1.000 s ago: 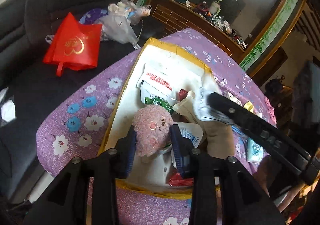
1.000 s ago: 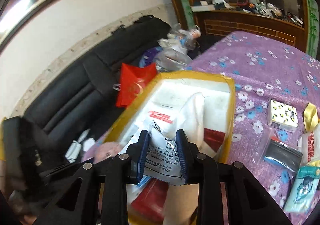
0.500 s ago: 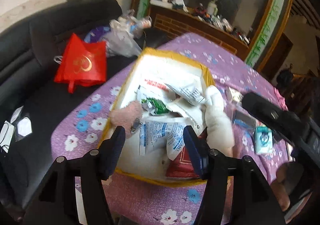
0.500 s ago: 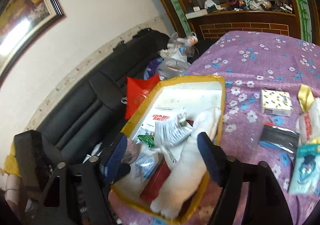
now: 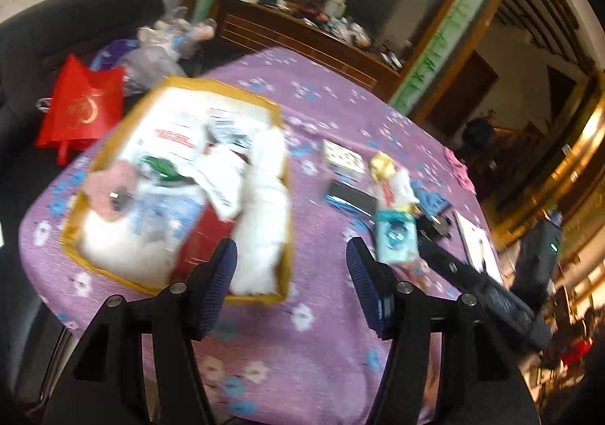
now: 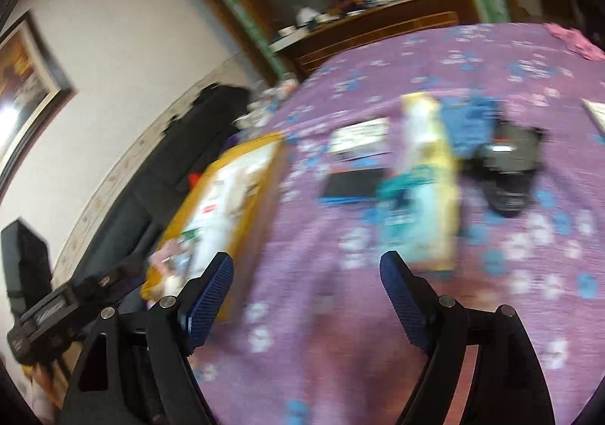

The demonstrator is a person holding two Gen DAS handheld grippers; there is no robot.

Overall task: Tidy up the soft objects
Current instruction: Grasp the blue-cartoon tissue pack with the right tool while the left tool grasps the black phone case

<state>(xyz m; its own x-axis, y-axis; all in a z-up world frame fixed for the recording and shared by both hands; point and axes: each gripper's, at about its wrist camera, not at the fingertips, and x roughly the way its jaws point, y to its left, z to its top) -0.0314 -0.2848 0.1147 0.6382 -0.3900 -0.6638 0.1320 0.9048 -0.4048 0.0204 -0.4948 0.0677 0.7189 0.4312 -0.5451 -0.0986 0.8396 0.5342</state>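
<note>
A yellow-edged white box [image 5: 113, 275] sits on the purple flowered table, also in the right wrist view [image 6: 242, 168]. It holds a pink plush [image 5: 104, 186], a long white plush [image 5: 264, 205], packets and a red pouch [image 5: 204, 239]. Loose on the cloth lie a teal packet [image 5: 395, 239], a yellow-white pack [image 6: 427, 179], a blue cloth [image 6: 470, 124] and a dark pouch [image 5: 351, 198]. My left gripper [image 5: 291, 273] is open and empty above the table's near edge. My right gripper [image 6: 306, 292] is open and empty, and its body shows in the left wrist view [image 5: 484, 289].
A black sofa [image 5: 22, 47] with a red bag [image 5: 81, 107] and clear plastic bags [image 5: 159, 50] stands left of the table. A wooden sideboard [image 5: 302, 35] with clutter is behind. A black object [image 6: 510, 168] and a patterned small box [image 5: 342, 158] lie on the cloth.
Both grippers opened and let go: the pink plush and the white packet now lie in the box. Both have pulled back and swung right toward the loose items on the cloth.
</note>
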